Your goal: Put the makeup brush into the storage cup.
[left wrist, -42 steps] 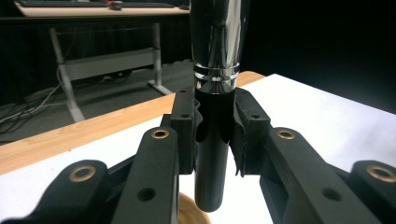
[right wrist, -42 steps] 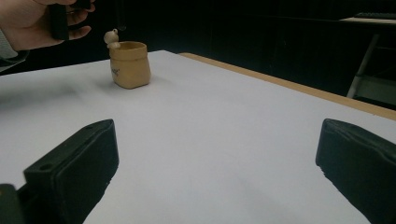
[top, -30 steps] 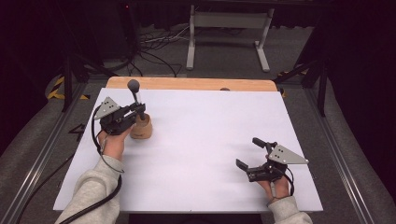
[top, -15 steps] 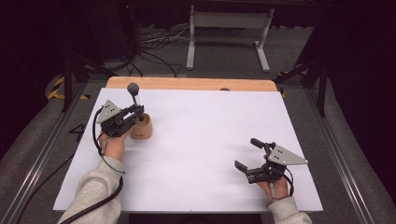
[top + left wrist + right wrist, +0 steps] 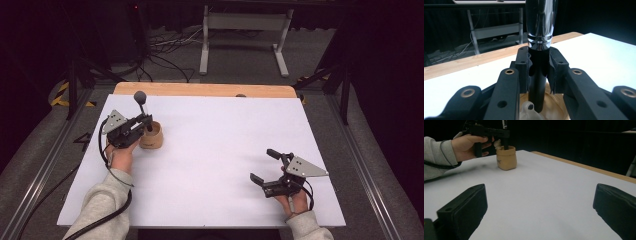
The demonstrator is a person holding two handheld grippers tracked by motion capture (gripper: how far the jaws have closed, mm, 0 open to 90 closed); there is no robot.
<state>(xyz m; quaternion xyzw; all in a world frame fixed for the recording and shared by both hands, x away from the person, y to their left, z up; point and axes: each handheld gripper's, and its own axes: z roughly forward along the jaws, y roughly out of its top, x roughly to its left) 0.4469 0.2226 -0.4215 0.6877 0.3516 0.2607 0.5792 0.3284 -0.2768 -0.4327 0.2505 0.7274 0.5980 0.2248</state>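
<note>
We see the left gripper (image 5: 142, 122) with its jaws clamped on a black-and-chrome utensil handle (image 5: 539, 62) standing upright in a small tan round pot (image 5: 150, 136) on the white tabletop (image 5: 220, 150). The right gripper (image 5: 265, 167), jaws wide apart, rests well apart.

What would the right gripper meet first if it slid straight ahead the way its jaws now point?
Probably nothing close by. The right gripper, its jaws open, faces bare white table top. The tan cup, with the left gripper shut on the tool standing in it, lies far off and left of that line; depth is uncertain.
</note>
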